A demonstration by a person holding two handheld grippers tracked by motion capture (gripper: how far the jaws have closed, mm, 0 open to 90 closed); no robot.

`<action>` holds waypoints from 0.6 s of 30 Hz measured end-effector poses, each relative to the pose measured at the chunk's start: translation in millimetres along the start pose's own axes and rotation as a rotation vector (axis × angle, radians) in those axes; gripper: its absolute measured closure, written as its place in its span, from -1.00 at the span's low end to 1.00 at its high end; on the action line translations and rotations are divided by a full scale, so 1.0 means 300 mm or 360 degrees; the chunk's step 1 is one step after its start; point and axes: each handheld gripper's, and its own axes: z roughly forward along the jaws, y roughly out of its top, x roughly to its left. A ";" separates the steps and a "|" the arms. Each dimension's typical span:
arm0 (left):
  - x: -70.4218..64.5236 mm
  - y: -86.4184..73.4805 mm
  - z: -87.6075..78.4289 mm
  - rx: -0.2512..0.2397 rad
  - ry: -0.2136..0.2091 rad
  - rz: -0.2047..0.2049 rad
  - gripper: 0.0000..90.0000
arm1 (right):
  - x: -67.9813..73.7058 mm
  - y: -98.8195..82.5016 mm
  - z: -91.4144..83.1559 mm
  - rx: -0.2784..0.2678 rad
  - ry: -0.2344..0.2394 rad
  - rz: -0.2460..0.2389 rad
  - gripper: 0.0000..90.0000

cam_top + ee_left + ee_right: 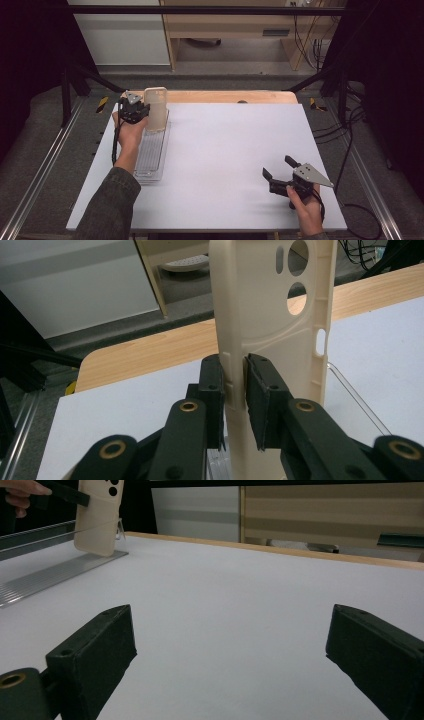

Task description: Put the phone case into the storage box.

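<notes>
right hand-held gripper [280,167], nearest item, held in the person's right hand [306,210] at the near right of the counter [235,145]: jaws spread wide with nothing between them, grey three-cornered plate on top, cable trailing off behind; in the right gripper view its two black pads [100,645] stand far apart over bare white surface. left forearm in a dark green sleeve [110,205], entering from the near left edge and reaching forward. clear ribbed tray [152,152], long and narrow, lying on the left side of the counter, its length running from near to far, just beside the left hand [129,134]. left hand-held gripper [137,111], at the far end of that tray: jaws closed on a cream phone case [156,109], pinching one long side wall, as the left gripper view shows with both pads [260,390] pressed against the wall. phone case [272,330] held upright, camera cut-outs toward its top, lower end down at the tray's far part; whether it touches the tray cannot be told. wooden strip of counter edge [225,96] beyond the white surface. farther off, grey floor, a pale wooden cabinet [235,25] and loose black cables [345,130] at the right.
</notes>
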 end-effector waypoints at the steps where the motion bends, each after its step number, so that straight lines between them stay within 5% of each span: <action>1: -0.001 0.000 0.000 0.0000 0.0001 0.0001 0.71 | 0.000 0.000 0.000 0.0000 0.0000 0.0001 -0.88; 12: -0.001 -0.001 0.001 0.0010 0.0023 0.0034 0.66 | -0.001 -0.001 0.000 -0.0002 0.0002 0.0009 -0.88; 18: -0.001 0.002 -0.004 -0.0008 0.0092 0.0064 0.42 | 0.000 -0.001 0.000 0.0000 0.0004 0.0011 -0.88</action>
